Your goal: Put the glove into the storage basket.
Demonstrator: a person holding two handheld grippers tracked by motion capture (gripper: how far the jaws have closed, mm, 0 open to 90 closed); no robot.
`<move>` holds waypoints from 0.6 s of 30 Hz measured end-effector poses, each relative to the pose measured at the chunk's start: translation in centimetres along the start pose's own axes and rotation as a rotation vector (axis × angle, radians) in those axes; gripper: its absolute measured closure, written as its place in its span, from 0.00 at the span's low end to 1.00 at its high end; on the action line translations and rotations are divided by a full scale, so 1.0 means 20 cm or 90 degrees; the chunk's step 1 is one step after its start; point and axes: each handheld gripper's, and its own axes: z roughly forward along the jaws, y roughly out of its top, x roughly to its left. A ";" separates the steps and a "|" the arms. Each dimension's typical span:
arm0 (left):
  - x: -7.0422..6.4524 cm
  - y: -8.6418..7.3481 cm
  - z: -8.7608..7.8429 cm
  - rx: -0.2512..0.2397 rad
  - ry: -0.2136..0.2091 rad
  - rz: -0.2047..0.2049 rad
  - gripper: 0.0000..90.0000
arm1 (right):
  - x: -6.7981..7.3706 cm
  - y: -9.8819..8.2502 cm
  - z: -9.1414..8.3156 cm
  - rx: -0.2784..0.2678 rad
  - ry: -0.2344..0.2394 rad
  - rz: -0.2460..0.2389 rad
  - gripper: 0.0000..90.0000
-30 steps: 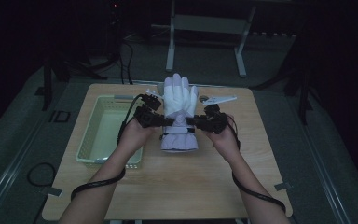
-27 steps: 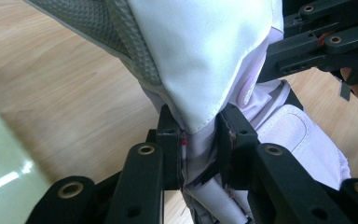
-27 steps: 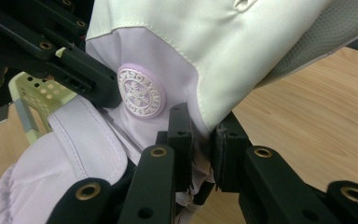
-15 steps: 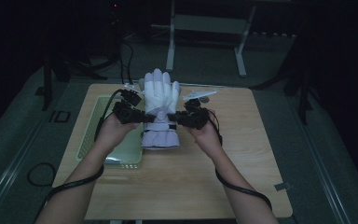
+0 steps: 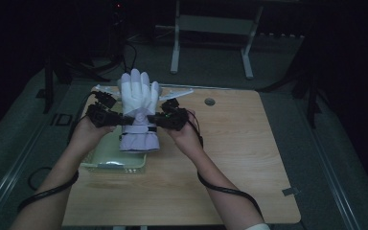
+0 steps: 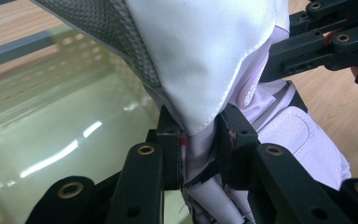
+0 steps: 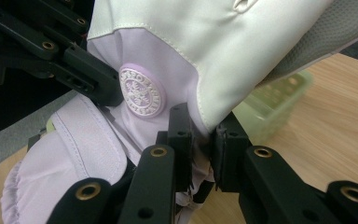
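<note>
The glove [image 5: 138, 112] hides part of the green tray [image 5: 106, 165]; the left gripper [image 5: 116, 119] and right gripper [image 5: 157, 118] pinch its sides, with bare table [image 5: 239, 143] on the right.

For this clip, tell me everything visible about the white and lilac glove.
The padded white and lilac winter glove is held up above the wooden table, fingers pointing away from the person, cuff hanging over the pale green plastic tray. It has satiny white fingers, a grey textured palm patch, a lilac strapped cuff and a round lilac snowflake badge. The left tongs and right tongs each pinch one wrist edge.
</note>
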 end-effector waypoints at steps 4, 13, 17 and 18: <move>0.08 -0.03 -0.05 0.000 0.008 -0.008 0.81 | 0.06 0.04 0.08 0.004 0.003 -0.002 0.88; 0.21 -0.10 -0.02 0.007 0.010 -0.023 0.81 | 0.09 0.07 0.24 0.018 -0.006 0.007 0.88; 0.26 -0.16 0.03 0.023 0.010 -0.034 0.81 | 0.10 0.02 0.32 0.037 -0.010 0.012 0.88; 0.27 -0.18 0.05 0.026 0.011 -0.040 0.81 | 0.10 0.01 0.34 0.041 -0.010 0.014 0.88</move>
